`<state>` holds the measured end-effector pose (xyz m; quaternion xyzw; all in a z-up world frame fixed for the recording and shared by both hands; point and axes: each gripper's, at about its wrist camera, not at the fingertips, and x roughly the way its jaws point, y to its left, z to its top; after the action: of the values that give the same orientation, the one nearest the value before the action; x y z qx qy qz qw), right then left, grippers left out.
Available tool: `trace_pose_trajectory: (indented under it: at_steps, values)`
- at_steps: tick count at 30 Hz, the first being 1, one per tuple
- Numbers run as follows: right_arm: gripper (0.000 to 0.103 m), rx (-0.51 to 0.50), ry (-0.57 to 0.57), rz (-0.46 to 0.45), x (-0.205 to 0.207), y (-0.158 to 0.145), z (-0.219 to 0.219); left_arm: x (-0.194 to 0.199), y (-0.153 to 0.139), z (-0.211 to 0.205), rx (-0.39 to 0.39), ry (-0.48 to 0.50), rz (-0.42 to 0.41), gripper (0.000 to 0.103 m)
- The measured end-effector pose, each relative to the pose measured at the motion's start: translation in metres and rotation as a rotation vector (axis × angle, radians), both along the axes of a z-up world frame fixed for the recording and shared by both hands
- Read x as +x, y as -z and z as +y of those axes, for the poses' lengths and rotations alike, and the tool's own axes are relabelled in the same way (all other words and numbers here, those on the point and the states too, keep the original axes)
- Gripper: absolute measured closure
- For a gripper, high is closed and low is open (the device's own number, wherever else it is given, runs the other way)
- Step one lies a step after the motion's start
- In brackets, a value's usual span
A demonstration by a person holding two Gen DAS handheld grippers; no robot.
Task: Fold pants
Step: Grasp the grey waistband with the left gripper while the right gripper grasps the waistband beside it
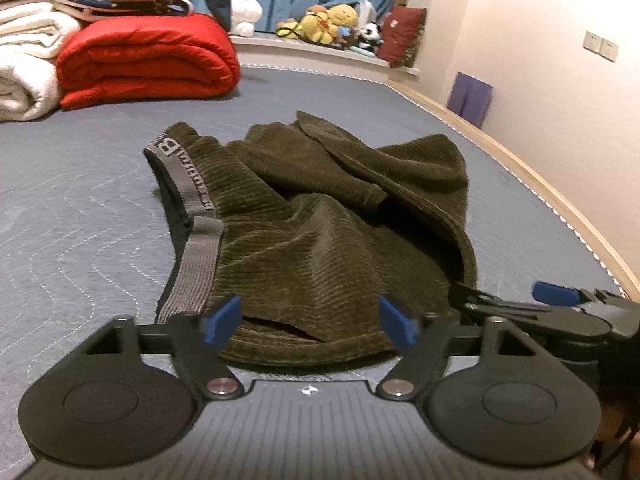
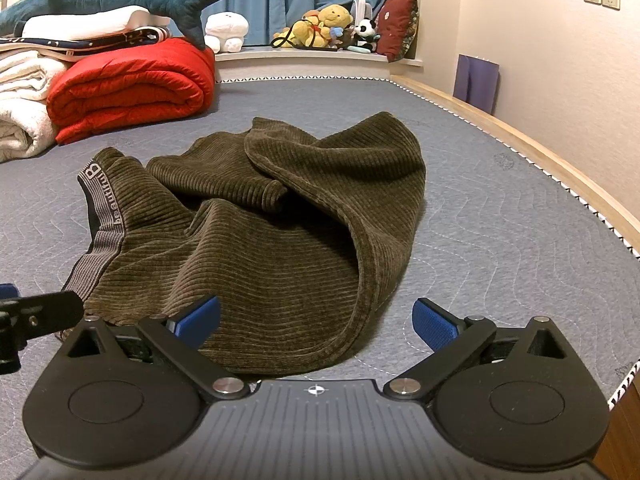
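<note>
Dark olive corduroy pants (image 1: 320,232) with a grey lettered waistband (image 1: 192,196) lie crumpled on the grey quilted bed. They also show in the right wrist view (image 2: 280,240), waistband (image 2: 100,220) at the left. My left gripper (image 1: 310,322) is open, its blue pads on either side of the pants' near edge. My right gripper (image 2: 316,322) is open just in front of the pants' near hem, and it shows at the right in the left wrist view (image 1: 556,294). Neither gripper holds cloth.
A folded red quilt (image 2: 132,84), white blankets (image 2: 24,104) and a plush shark (image 2: 100,0) are stacked at the back left. Stuffed toys (image 2: 324,24) and a red cushion (image 2: 396,26) sit on the window ledge. The bed's wooden edge (image 2: 540,152) runs along the right.
</note>
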<state>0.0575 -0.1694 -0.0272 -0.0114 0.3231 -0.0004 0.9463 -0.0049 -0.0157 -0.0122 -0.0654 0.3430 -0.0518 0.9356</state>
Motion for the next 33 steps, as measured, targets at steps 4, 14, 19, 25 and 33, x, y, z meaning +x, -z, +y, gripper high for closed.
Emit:
trace_pose_trajectory:
  at_steps: [4, 14, 19, 25, 33]
  values:
    - [0.025, 0.039, -0.025, -0.004, 0.000, -0.005, -0.001, 0.007, -0.003, 0.007, -0.049, 0.078, 0.059, 0.075]
    - [0.055, 0.024, -0.249, -0.096, 0.027, -0.054, 0.026, 0.089, -0.055, 0.090, -0.136, 0.039, -0.021, 0.092]
    - [0.053, -0.030, -0.437, -0.099, 0.031, -0.012, 0.054, 0.114, 0.003, 0.138, -0.189, -0.058, 0.080, 0.091]
    - [0.047, -0.133, -0.614, -0.028, 0.026, 0.034, 0.091, 0.156, 0.063, 0.149, -0.227, -0.047, 0.232, 0.086]
    - [0.026, -0.215, -0.819, -0.002, 0.021, 0.057, 0.120, 0.188, 0.096, 0.150, -0.286, -0.085, 0.290, 0.048]
